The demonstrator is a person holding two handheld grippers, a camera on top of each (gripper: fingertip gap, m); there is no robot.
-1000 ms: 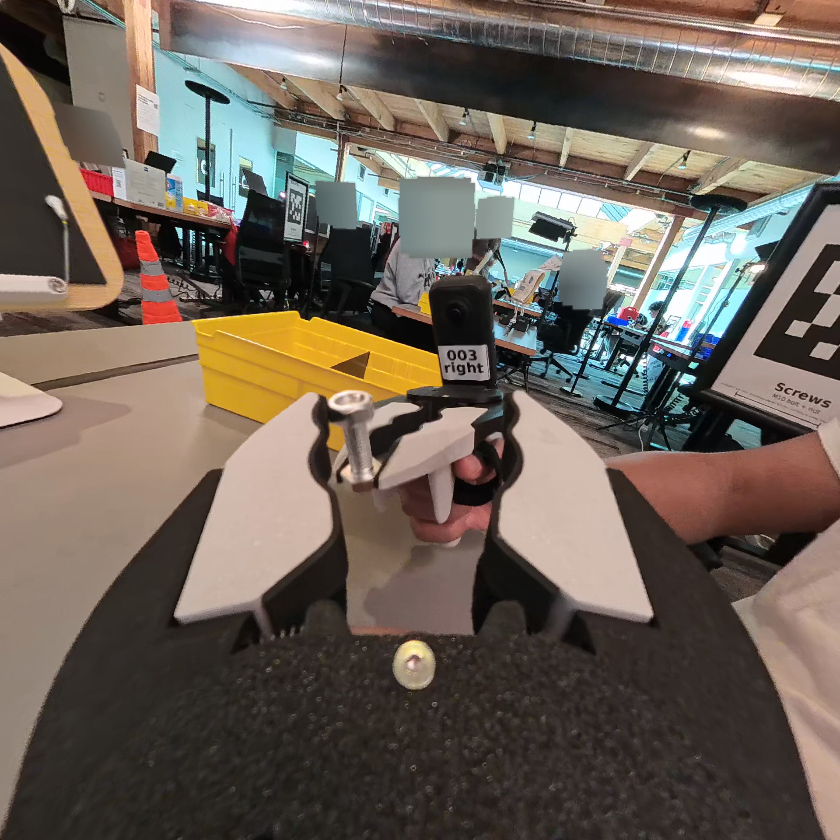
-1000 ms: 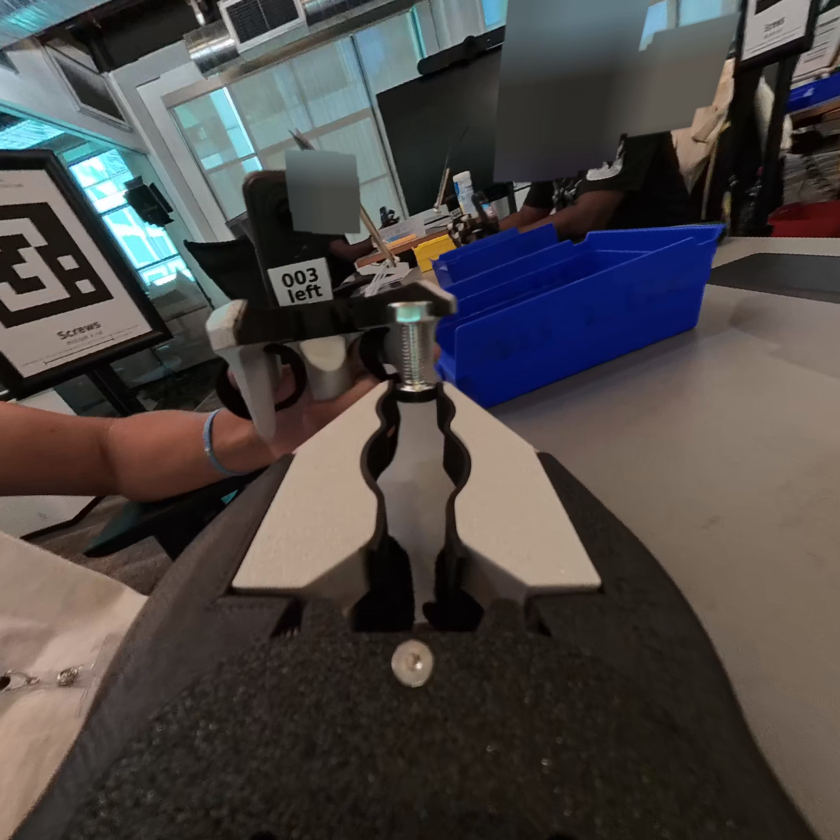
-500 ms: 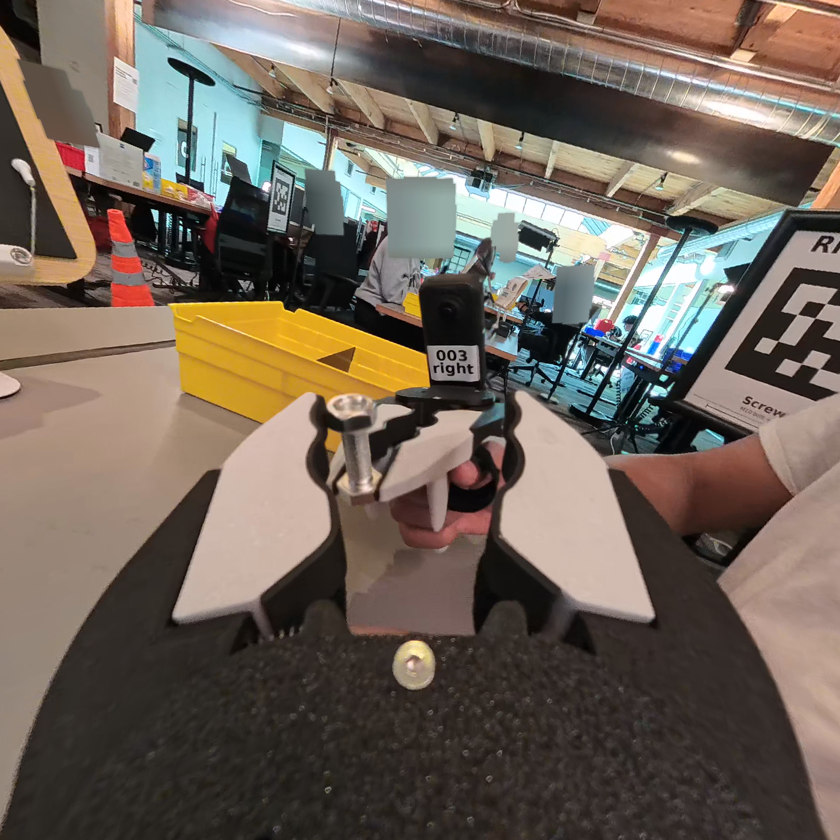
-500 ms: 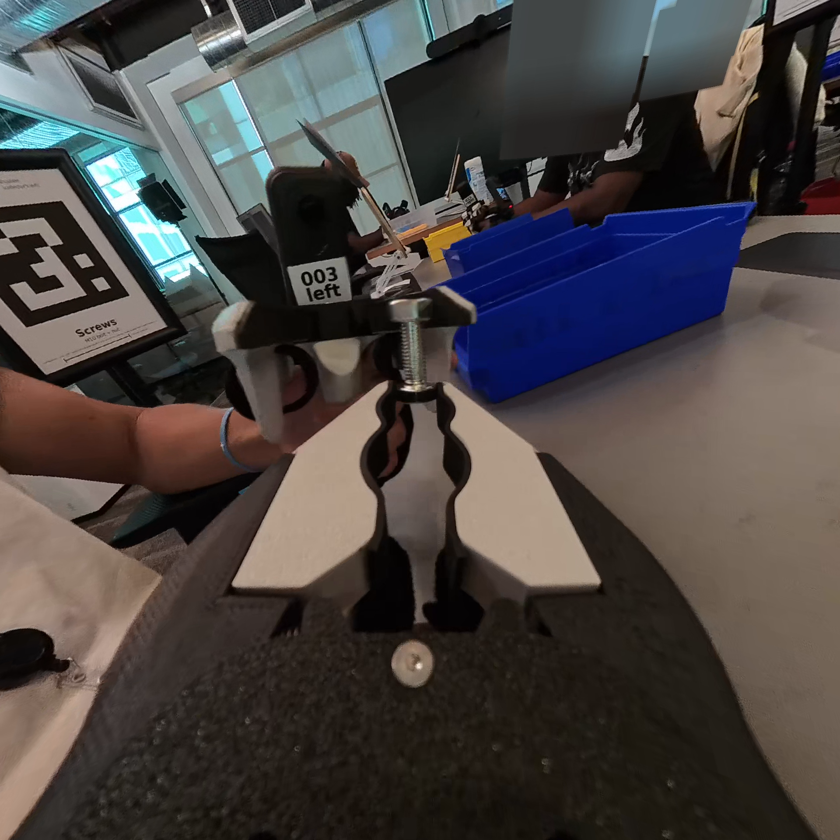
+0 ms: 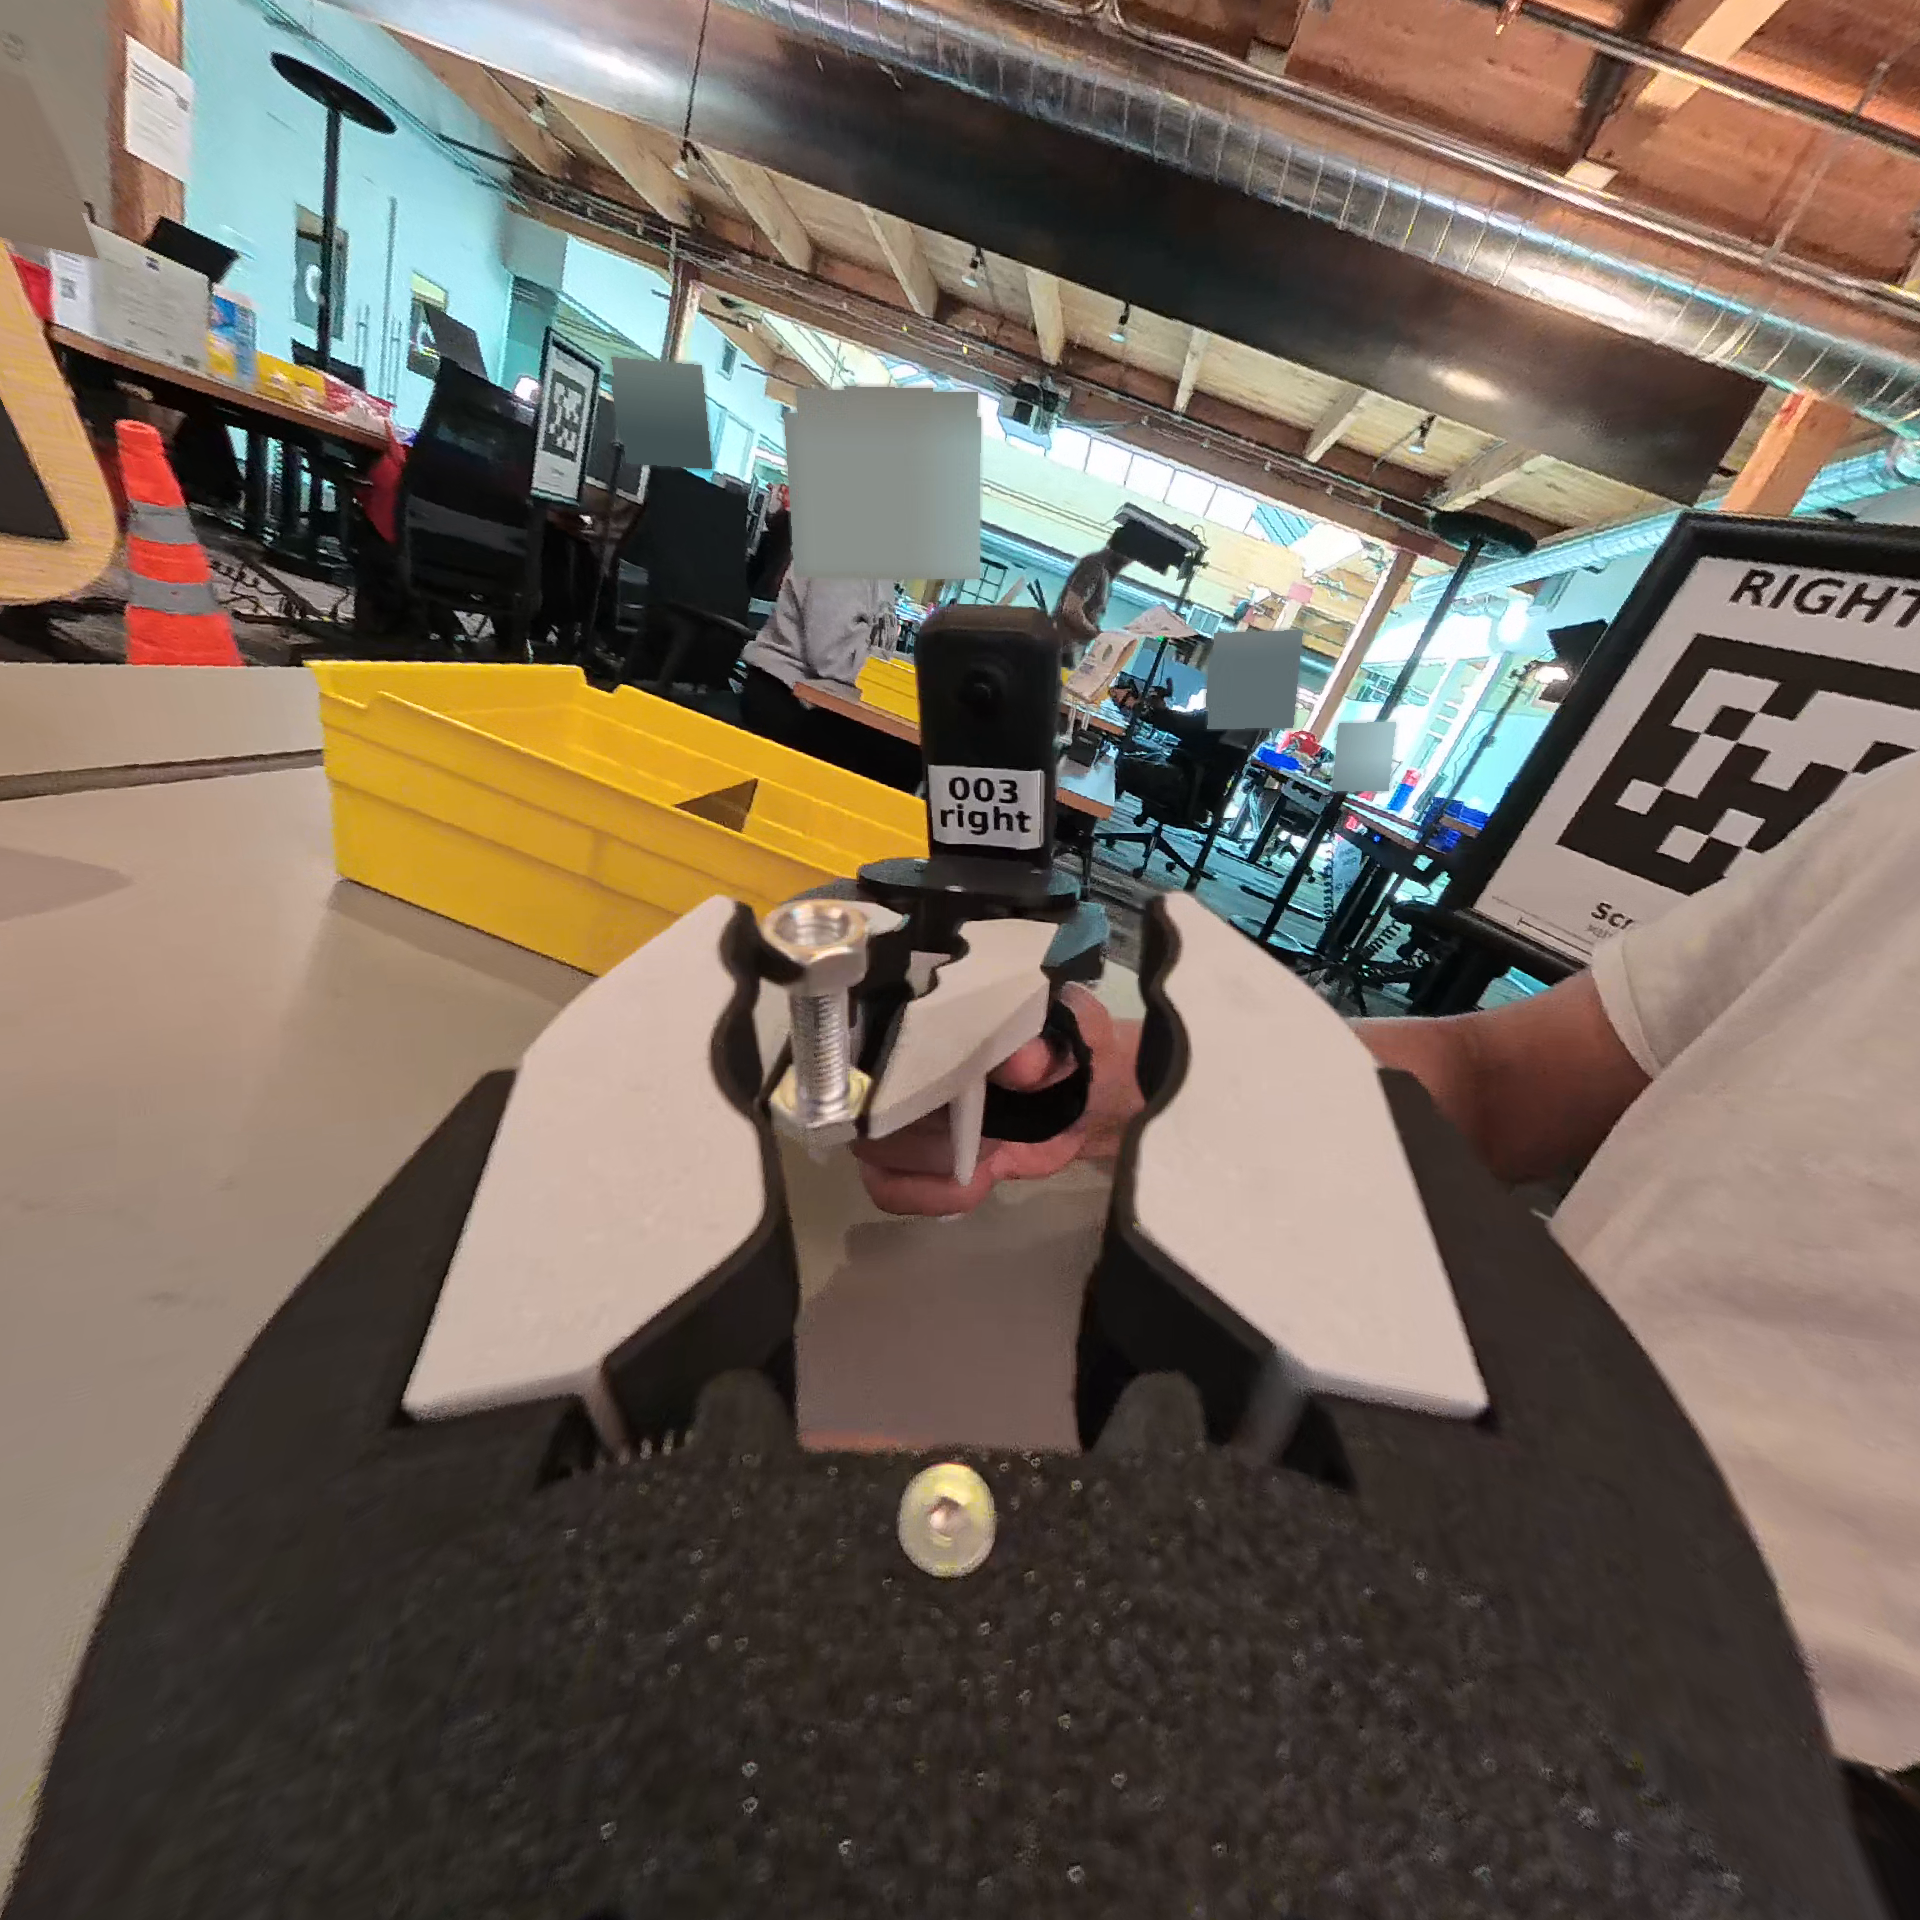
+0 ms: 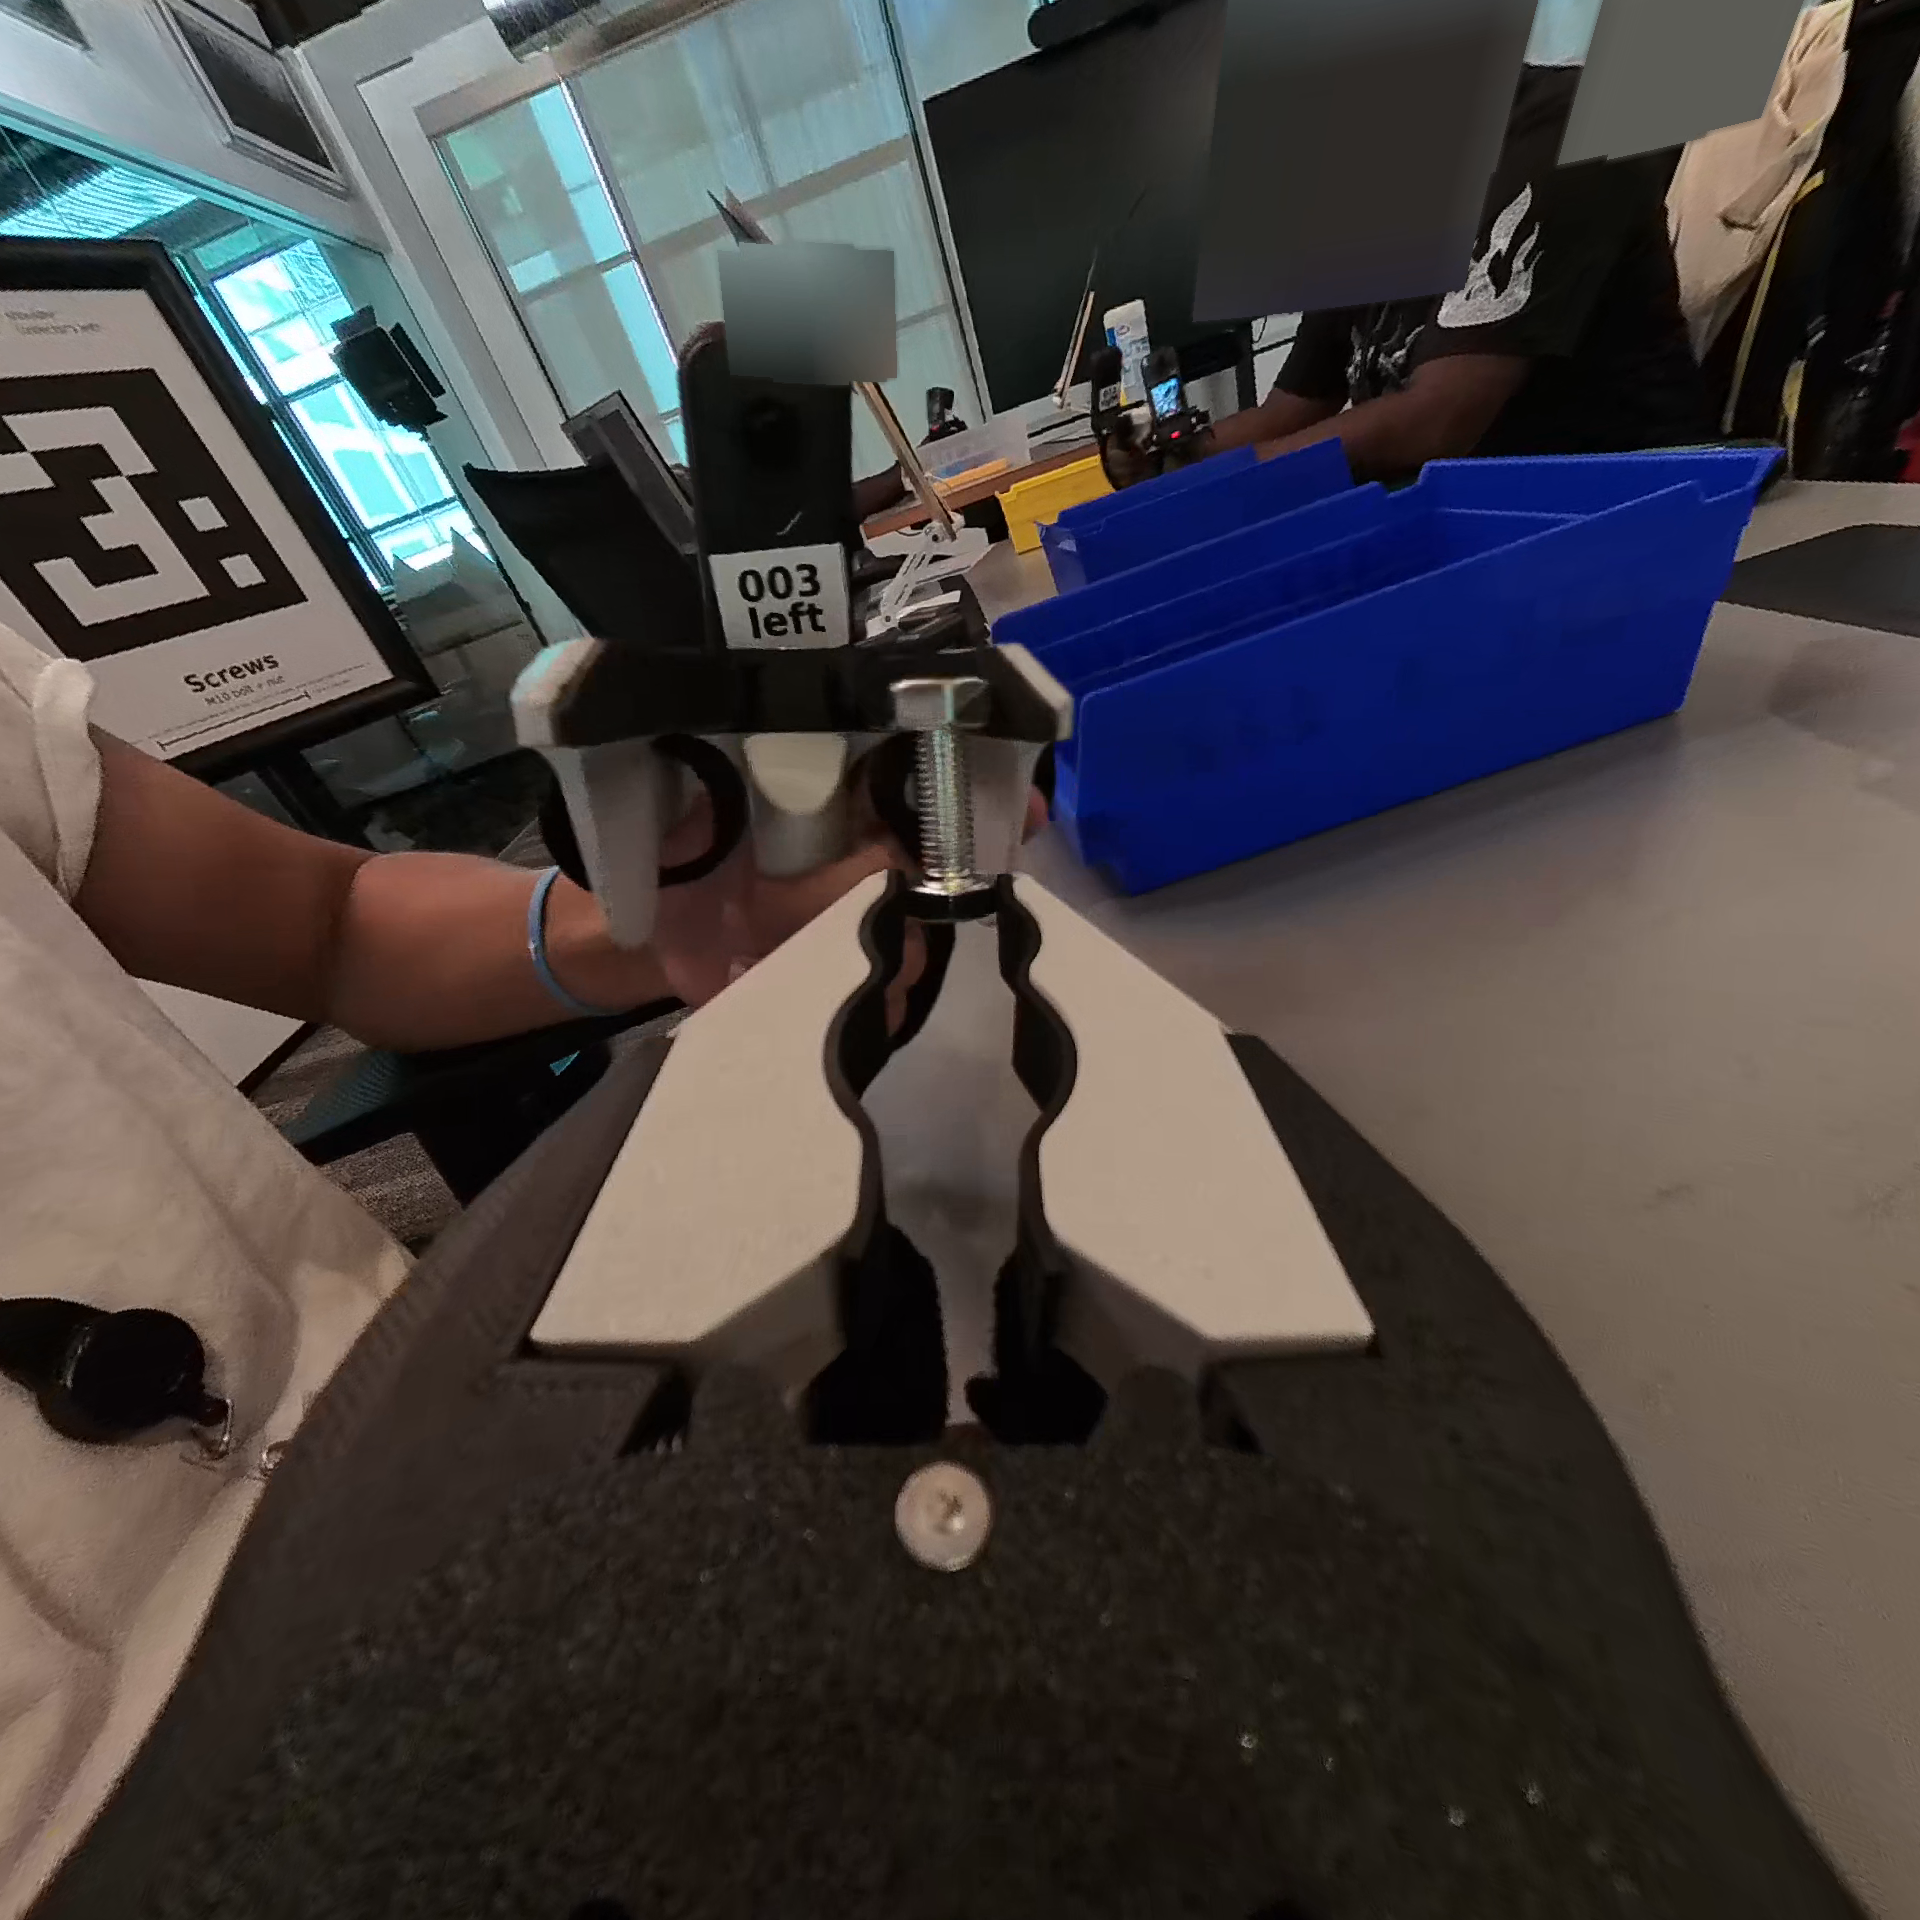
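A silver bolt stands upright with a hex piece at each end. My right gripper is shut on its lower hex end. In the left wrist view the bolt rises from the right gripper's fingertips. My left gripper is wide open and holds nothing. The bolt's upper hex piece sits just inside its left finger, far from the other finger. In the right wrist view the open left gripper faces me, with the bolt top beside one of its fingers.
A yellow bin stands on the grey table behind the left gripper. A blue bin stands to the right of the bolt. A framed marker sign stands at the table's edge. People sit at tables beyond. The tips of one gripper are about 4 centimeters away from the tips of the other.
Both grippers have shifted a little over the table. The bolt stays in my right grasp, and my left gripper stays open around its upper end.
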